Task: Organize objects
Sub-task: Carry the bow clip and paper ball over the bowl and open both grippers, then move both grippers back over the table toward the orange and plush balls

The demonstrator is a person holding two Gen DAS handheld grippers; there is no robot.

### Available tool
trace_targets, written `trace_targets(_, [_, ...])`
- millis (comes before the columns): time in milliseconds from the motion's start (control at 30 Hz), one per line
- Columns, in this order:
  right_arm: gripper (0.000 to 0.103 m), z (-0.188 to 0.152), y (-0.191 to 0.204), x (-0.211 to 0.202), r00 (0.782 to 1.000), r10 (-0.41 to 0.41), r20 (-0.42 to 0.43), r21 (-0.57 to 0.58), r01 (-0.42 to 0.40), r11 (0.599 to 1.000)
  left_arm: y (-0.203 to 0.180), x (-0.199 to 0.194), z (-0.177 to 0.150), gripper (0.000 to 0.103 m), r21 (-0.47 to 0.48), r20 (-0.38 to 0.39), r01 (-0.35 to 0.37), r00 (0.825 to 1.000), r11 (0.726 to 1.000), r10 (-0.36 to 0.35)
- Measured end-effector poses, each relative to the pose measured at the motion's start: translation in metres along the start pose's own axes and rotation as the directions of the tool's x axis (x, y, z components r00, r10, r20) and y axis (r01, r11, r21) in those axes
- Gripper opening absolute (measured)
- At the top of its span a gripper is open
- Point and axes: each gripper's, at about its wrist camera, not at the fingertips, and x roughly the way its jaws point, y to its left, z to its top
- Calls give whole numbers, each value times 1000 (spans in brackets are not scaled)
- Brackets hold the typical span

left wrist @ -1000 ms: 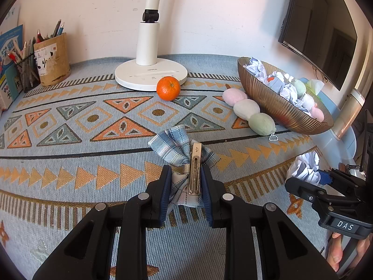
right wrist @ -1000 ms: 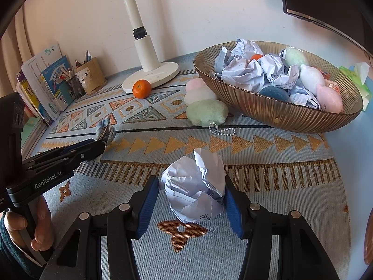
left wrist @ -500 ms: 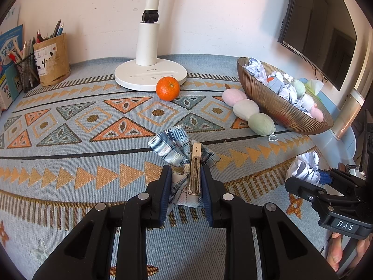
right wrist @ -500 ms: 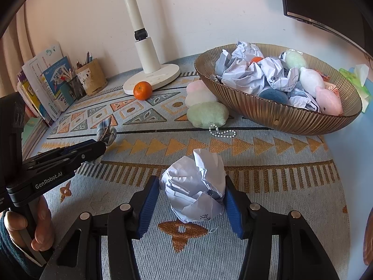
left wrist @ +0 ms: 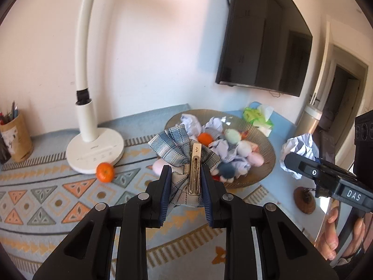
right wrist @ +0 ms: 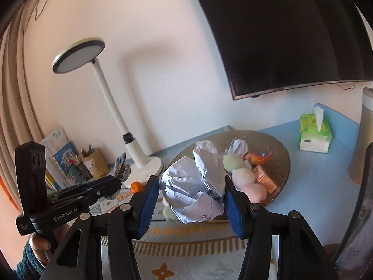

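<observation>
Seemingly upright: plaid hair clip point(left wrist: 195, 175), bow topmost.

Lamp point(left wrist: 93, 149) on patterned mat point(left wrist: 46, 198), against wall. Orange point(left wrist: 105, 172) just before lamp base. Pen holder point(left wrist: 16, 140) far left. Bowl point(left wrist: 265, 163) right of lamp, paper balls and plush inside. Tissue pack point(right wrist: 314, 133) behind bowl, right.

Both wrist views look forward, sharing the bowl point(left wrist: 265, 161).
</observation>
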Motion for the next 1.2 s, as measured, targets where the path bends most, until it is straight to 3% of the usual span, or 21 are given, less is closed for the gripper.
trace_targets(100, [53, 21, -24, 5, 997, -83, 12, 75, 82, 994, -18, 24, 24, 22, 17, 10, 61, 998, 998, -61])
trace_targets(267, [53, 27, -35, 39, 992, -111, -56, 95, 116, 989, -30, 76, 39, 22, 0, -38, 96, 995, 995, -96])
trace_targets(300, [55, 26, -40, 45, 991, -109, -76, 91, 116, 989, -32, 83, 40, 22, 7, -39, 91, 995, 996, -91])
trace_targets(333, [63, 25, -40, 52, 989, -113, -96, 92, 121, 988, -35, 89, 41, 22, 24, -38, 77, 996, 997, -76])
trace_targets(400, [75, 20, -44, 60, 985, -126, -118, 110, 139, 984, -38, 96, 41, 43, 36, -33, 58, 998, 998, -57])
trace_targets(433, [75, 18, -44, 61, 985, -127, -120, 121, 142, 982, -35, 98, 41, 51, 16, -40, 71, 997, 997, -71])
trace_targets(467, [75, 15, -46, 62, 985, -121, -124, 131, 137, 982, -32, 99, 40, 71, -11, -50, 79, 996, 997, -79])
trace_targets(500, [75, 13, -45, 61, 986, -108, -126, 137, 125, 983, -27, 96, 38, 82, -37, -38, 78, 996, 996, -79])
trace_targets(700, [76, -8, 0, 56, 985, -7, -174, 36, 14, 999, 9, 49, 11, 82, -75, -3, -25, 1000, 997, 25])
trace_targets(833, [85, -30, 48, 54, 975, 76, -210, -22, -82, 996, 45, 2, -22, 84, -102, 7, -150, 988, 983, 152])
trace_targets(933, [87, -57, 83, 61, 958, 120, -259, -64, -141, 988, 71, -24, -50, 90, -152, -14, -247, 969, 957, 247])
trace_targets(1033, [87, -88, 111, 73, 953, 109, -282, -160, -158, 974, 100, -33, -80, 91, -213, -68, -332, 943, 919, 325])
trace_targets(1200, [87, -122, 125, 91, 949, 57, -309, -247, -138, 959, 135, -40, -117, 90, -311, -108, -367, 930, 877, 351])
